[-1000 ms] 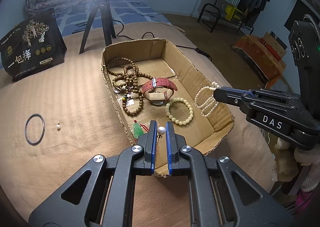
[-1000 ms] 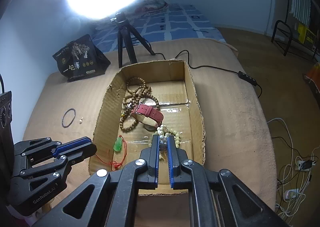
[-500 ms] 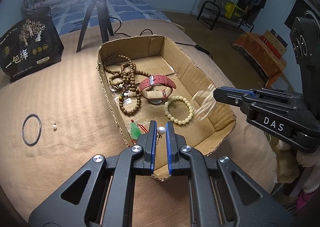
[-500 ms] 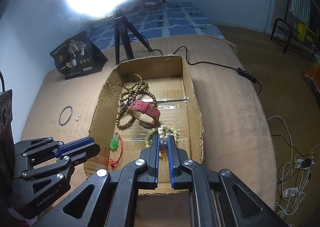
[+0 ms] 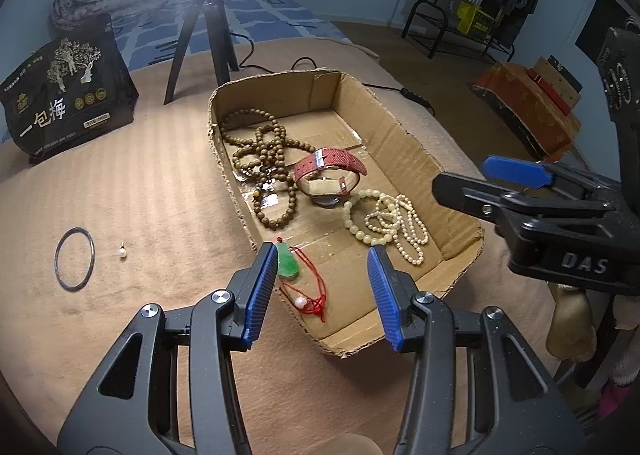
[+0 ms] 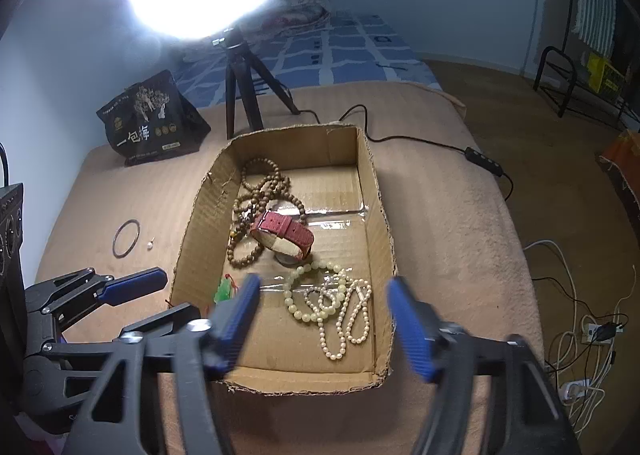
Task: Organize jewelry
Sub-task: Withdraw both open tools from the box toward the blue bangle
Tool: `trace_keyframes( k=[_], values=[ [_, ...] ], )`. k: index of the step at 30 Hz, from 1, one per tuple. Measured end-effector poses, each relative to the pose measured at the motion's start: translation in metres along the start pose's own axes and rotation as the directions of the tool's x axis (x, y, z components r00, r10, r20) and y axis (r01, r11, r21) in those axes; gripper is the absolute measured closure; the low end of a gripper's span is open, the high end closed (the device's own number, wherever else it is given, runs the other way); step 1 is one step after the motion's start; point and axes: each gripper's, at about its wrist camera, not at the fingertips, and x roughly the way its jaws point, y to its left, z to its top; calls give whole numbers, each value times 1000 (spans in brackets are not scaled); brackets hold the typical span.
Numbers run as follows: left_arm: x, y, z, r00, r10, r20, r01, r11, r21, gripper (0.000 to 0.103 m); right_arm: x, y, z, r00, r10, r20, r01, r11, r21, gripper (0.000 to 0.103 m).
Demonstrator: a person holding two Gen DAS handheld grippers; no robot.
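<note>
The jewelry lay mostly inside the cardboard box; I had just been opening both jaws, so my left gripper and right gripper gaped empty above its near end; the pearl earring seemed, I think, snagged in red cord; a ring and pearl left of the box could be forgotten or roll away.

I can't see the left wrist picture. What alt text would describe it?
An open left gripper hangs over a cardboard box of jewelry: brown beads, a red watch, pearl strands and a green pendant. A metal ring and pearl earring lie outside on the cloth.
</note>
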Motion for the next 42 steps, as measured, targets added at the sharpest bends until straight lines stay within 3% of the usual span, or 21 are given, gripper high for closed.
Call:
trace_keyframes(
  k=[4,23,42],
  values=[
    [-2,4,-2,1000,12,2,-12,1000,-2,38,-3,1,2,1000,-14,17,14,1000,6,11],
    [-35,45,-2,997,77,22,-76,996,-49,37,-18,22,10,996,34,78,-34,999,6,6],
    [-55,149,-11,986,167,18,-160,966,-203,35,-7,71,21,988,126,86,-123,991,-44,6]
  ],
)
